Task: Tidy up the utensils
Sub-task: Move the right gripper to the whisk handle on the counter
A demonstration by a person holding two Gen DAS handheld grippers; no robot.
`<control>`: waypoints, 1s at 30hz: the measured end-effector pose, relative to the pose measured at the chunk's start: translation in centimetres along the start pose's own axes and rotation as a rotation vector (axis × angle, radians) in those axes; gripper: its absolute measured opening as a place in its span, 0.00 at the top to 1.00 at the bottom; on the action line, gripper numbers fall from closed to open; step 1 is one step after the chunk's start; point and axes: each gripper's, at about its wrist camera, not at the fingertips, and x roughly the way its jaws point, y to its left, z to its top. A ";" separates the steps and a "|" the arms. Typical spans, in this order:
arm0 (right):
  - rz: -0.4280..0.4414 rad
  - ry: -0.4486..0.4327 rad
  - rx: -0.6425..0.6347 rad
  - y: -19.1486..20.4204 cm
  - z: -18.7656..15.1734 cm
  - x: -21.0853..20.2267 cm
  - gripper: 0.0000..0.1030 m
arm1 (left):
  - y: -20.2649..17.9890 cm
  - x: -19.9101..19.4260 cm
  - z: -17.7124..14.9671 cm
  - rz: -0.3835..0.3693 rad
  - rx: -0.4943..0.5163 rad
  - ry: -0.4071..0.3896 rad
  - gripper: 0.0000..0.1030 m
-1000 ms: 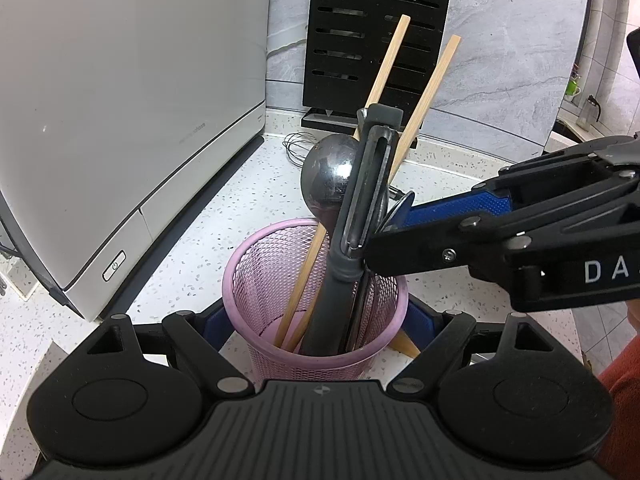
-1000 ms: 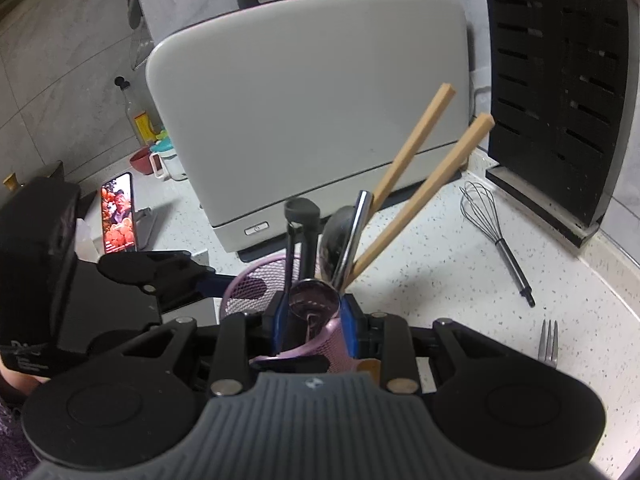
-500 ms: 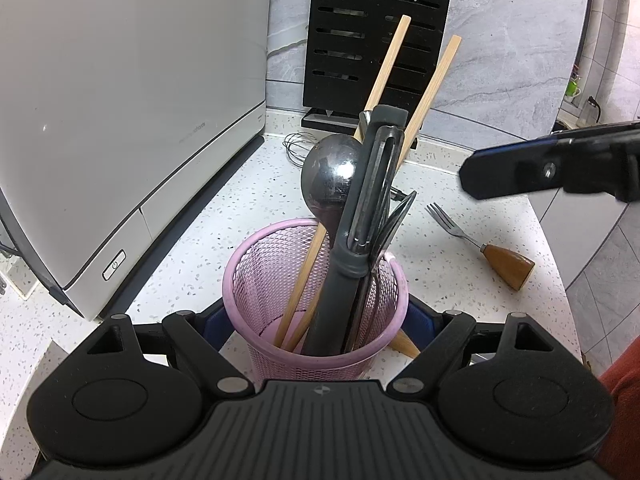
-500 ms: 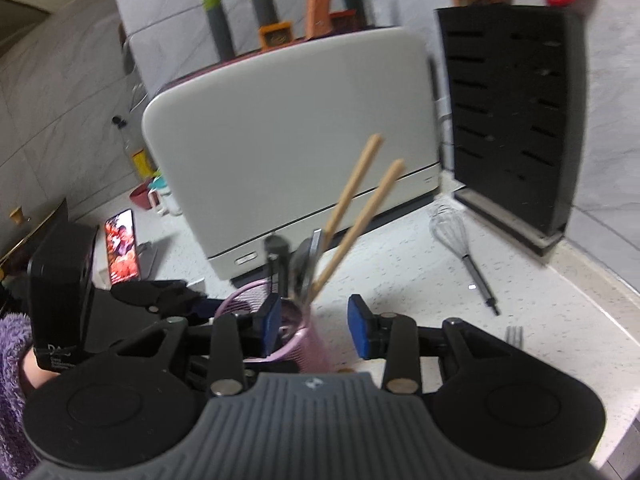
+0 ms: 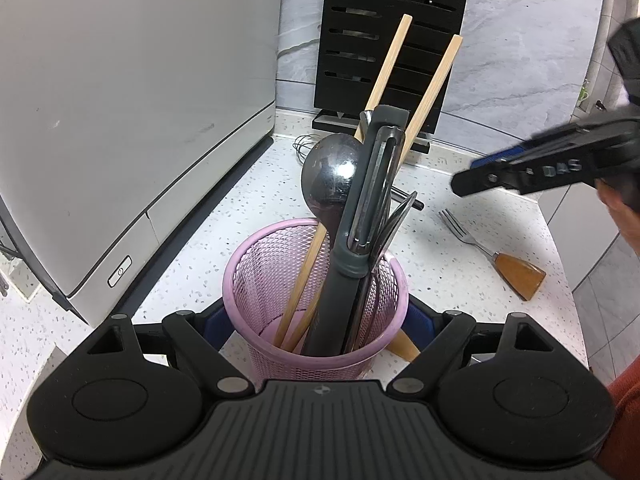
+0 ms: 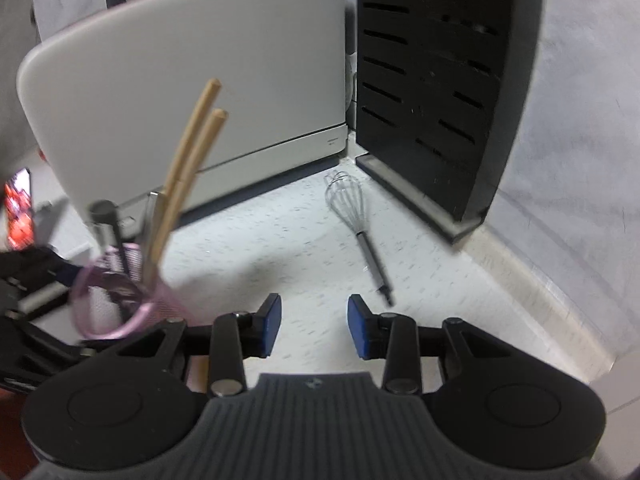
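**Ana:** Across the upper left of both views stands the white appliance (image 5: 132,120), the biggest thing on the counter (image 5: 248,200), with the black slotted rack (image 6: 440,92) at the upper centre. Why is the pink mesh cup (image 5: 280,264) at lower centre of the left view?

**Ben:** So it stays put, I think. The left gripper (image 5: 316,328) straddles it, its blue pads spread wide against either side of the cup's wall, holding it steady while utensils go in.

**Ana:** What is inside?

**Ben:** A ladle (image 5: 332,176), a grey peeler (image 5: 368,208) and two chopsticks (image 5: 432,84), all leaning toward the upper right. They crowd that side of the rim.

**Ana:** And the right gripper (image 6: 314,326)?

**Ben:** At the bottom of its own view, the jaws are partly apart with nothing between them. It points toward the whisk (image 6: 356,220) lying mid-frame by the rack's foot.

**Ana:** Anything in the way?

**Ben:** Bare counter lies between gripper and whisk. The fork (image 5: 492,252) with a wooden handle lies loose at the right of the left view, well apart from the cup.
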 end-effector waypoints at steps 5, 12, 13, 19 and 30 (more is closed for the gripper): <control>-0.024 0.028 -0.112 -0.2 1.8 2.6 0.65 | 0.6 0.5 0.5 0.011 -0.012 0.003 0.05; -0.035 0.096 -0.272 0.1 3.7 7.0 0.64 | 1.5 1.1 1.2 0.027 -0.029 0.004 0.05; -0.035 0.107 -0.304 0.3 3.9 7.7 0.64 | 1.5 1.1 1.2 0.029 -0.031 0.004 0.05; -0.052 0.166 -0.383 1.3 5.2 10.7 0.64 | 1.5 1.2 1.3 0.033 -0.039 0.005 0.05; -0.096 0.262 -0.423 1.2 7.2 15.1 0.59 | 1.6 1.5 1.1 0.063 -0.064 -0.006 0.05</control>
